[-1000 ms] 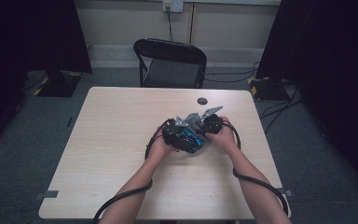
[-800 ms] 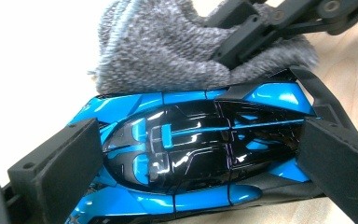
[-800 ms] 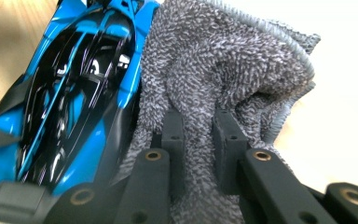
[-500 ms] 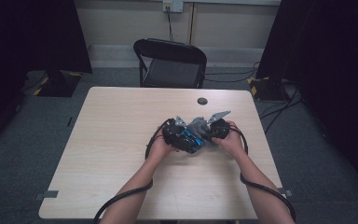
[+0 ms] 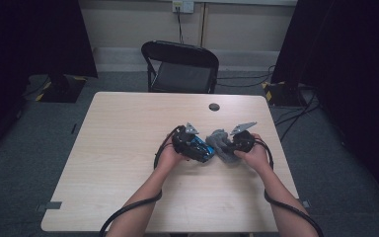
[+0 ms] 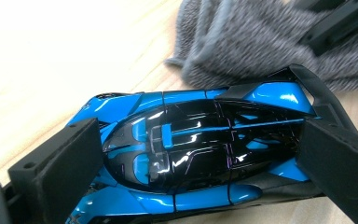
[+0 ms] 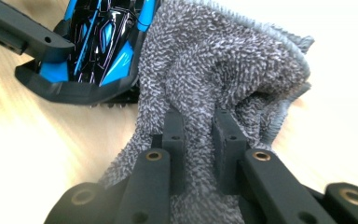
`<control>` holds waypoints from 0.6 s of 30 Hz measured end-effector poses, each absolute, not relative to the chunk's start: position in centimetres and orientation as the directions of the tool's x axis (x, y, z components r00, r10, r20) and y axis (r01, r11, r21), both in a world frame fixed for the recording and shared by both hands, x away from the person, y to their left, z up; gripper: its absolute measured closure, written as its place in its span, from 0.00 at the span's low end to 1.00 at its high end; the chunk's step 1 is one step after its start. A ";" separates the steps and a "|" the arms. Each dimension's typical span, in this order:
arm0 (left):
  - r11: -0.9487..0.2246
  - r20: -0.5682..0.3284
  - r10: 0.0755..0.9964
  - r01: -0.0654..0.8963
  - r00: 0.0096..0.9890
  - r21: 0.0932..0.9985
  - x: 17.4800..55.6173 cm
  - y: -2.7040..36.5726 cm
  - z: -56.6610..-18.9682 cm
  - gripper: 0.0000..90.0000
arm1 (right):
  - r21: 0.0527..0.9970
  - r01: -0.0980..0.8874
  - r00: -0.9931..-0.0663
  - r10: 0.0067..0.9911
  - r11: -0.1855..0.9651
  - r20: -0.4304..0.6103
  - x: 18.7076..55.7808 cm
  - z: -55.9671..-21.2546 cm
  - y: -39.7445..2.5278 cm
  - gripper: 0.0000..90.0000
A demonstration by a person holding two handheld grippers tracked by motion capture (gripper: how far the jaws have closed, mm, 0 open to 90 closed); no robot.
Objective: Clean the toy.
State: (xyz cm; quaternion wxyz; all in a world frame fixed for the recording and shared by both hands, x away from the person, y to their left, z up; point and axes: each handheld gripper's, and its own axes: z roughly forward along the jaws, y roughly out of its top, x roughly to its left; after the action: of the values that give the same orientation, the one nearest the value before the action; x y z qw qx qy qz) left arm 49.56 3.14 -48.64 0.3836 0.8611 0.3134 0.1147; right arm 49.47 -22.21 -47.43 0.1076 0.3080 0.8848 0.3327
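Left gripper [image 6: 186,163] clamps the blue toy car [image 6: 200,154], right gripper [image 7: 199,135] pinches the grey cloth [image 7: 214,70] near the table's [image 5: 128,148] right edge; hard wiping could twist the car loose from its 2 jaws.

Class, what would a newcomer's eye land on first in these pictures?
The glossy blue and black toy car, clamped between the jaws of the left hand-held gripper near the table's middle. Right beside it lies the fuzzy grey cloth, pinched by the right hand-held gripper.
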 end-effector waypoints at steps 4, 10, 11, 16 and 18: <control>-0.513 -0.043 0.626 0.453 0.779 0.729 49.6 3.1 -48.6 0.00 | 0.667 0.479 -0.765 0.643 0.570 0.000 49.3 -46.6 -23.4 0.87; -0.510 -0.042 0.626 0.449 0.779 0.733 49.6 3.1 -48.6 0.00 | 0.687 0.474 -0.732 0.680 0.551 -0.040 49.8 -44.8 -24.6 0.87; -0.510 -0.042 0.625 0.449 0.779 0.734 49.6 3.1 -48.6 0.00 | 0.688 0.472 -0.731 0.681 0.551 -0.043 49.9 -44.6 -24.6 0.87; -0.514 -0.044 0.627 0.455 0.778 0.727 49.6 3.0 -48.6 0.00 | 0.702 0.458 -0.722 0.689 0.546 -0.065 50.8 -44.0 -23.7 0.87; -0.508 -0.043 0.627 0.450 0.778 0.734 49.6 3.0 -48.6 0.00 | 0.711 0.456 -0.717 0.694 0.536 -0.064 51.2 -43.9 -23.3 0.87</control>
State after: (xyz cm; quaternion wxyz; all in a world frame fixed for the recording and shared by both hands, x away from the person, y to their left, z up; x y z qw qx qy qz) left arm 49.57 3.05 -48.65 0.3847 0.8607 0.3130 0.1148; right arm 51.19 -23.32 -43.93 0.1721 0.3345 0.8593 0.3464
